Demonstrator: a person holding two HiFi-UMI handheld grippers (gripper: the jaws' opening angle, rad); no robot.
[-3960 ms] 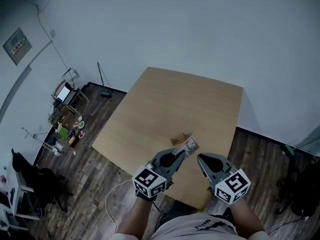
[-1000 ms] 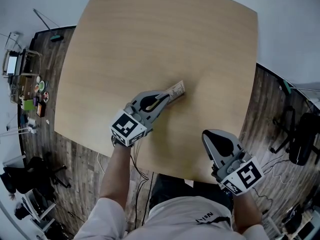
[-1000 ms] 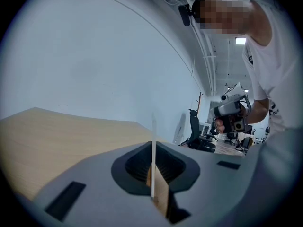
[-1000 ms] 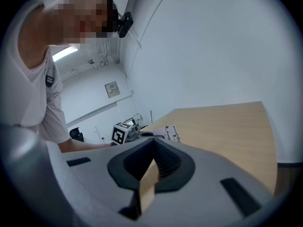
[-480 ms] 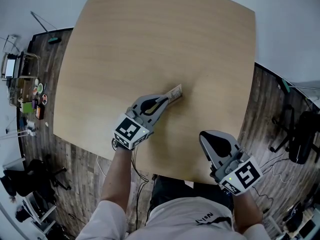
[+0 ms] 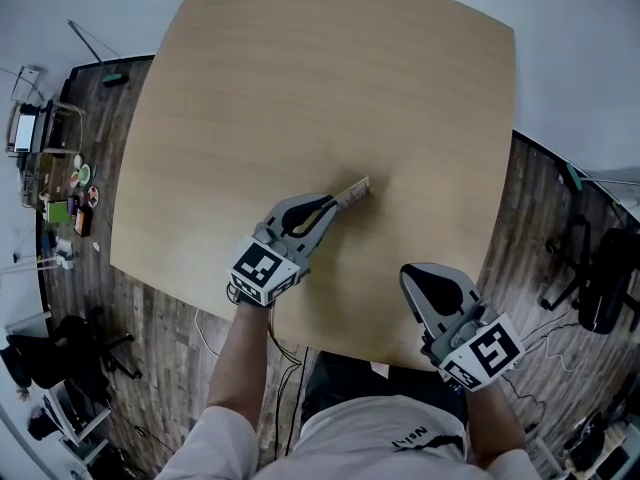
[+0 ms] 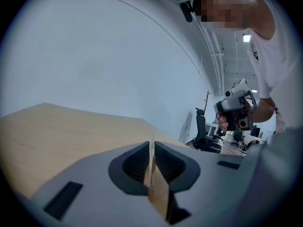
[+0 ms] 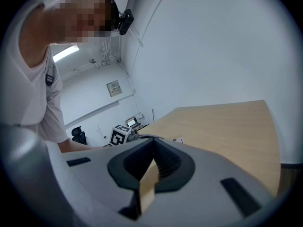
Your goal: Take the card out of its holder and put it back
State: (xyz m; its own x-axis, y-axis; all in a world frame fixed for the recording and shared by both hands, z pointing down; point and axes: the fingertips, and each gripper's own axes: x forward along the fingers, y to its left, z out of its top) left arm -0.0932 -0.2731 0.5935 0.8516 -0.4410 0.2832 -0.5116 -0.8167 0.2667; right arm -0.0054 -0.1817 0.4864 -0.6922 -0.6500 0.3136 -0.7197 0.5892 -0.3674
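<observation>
Card look: the card (image 6: 356, 189) is a thin, pale slip. From the head view it shows as a short strip with a tan tinge, slanted toward the far right. In the left gripper view it stands edge-on, a narrow white line (image 7: 151, 148) rising above the jaws.
Card place: over the table (image 6: 300, 68), about mid-width and on its near half, at the tip of the left gripper.
Left gripper: the left gripper (image 6: 337, 204) is clenched on the card, both jaws pressed flat against its 2 faces. It points toward the far right.
Right gripper: the right gripper (image 6: 414, 275) has its jaws closed together with nothing between them. It sits over the table's near right edge, well apart from the card.
Holder: cannot be told apart from the card; the tan tinge on the strip in the head view may belong to it.
Hard to make out: any print on the card is too small to read. Whether the card's lower edge touches the table is unclear, since the jaws cover it.
Cut off: the right gripper view shows only 1 small pale corner of the card (image 8: 179, 139) past the left gripper's marker cube (image 8: 118, 135).
</observation>
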